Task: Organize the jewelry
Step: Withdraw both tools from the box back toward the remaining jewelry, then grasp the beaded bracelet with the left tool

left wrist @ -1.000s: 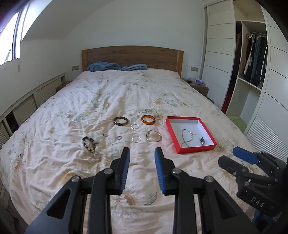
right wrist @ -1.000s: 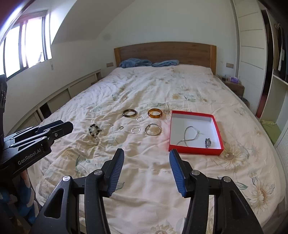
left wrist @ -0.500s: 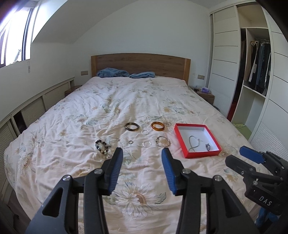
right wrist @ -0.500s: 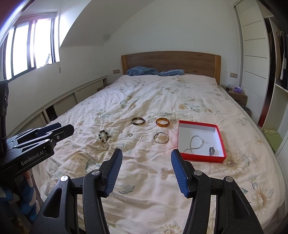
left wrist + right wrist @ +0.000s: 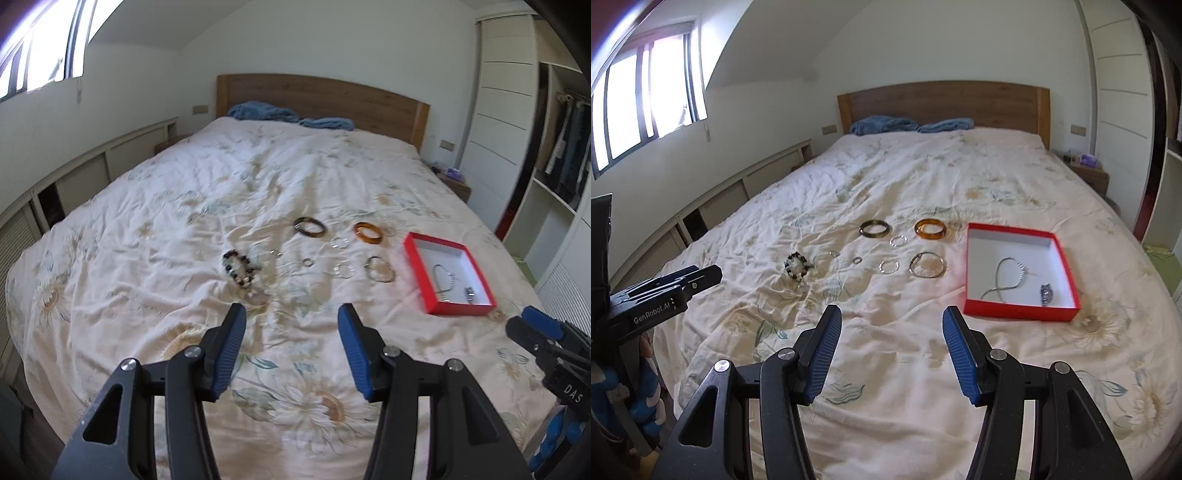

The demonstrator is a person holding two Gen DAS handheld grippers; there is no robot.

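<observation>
Jewelry lies spread on the flowered bedspread: a dark bangle (image 5: 874, 228), an amber bangle (image 5: 930, 228), a thin silver bangle (image 5: 927, 264), a beaded bracelet (image 5: 796, 264) and several small rings (image 5: 888, 266). A red box (image 5: 1019, 312) with a white inside sits to their right and holds a silver chain (image 5: 1006, 278) and a small dark piece (image 5: 1046, 292). My left gripper (image 5: 291, 325) hangs over the near bedspread, jaws opening with nothing between them; the beaded bracelet (image 5: 239, 267) lies just beyond. My right gripper (image 5: 892, 326) stands open and empty, short of the box.
The wooden headboard (image 5: 942, 105) and blue pillows (image 5: 882, 124) are at the far end. Low cabinets (image 5: 713, 210) run along the left wall under a window. A wardrobe with hanging clothes (image 5: 565, 147) and a nightstand (image 5: 1089, 173) stand on the right.
The left jaws have spread much wider and that gripper has swung toward the left, so the jewelry sits further right in its view. The right gripper drew back, then dipped slightly.
</observation>
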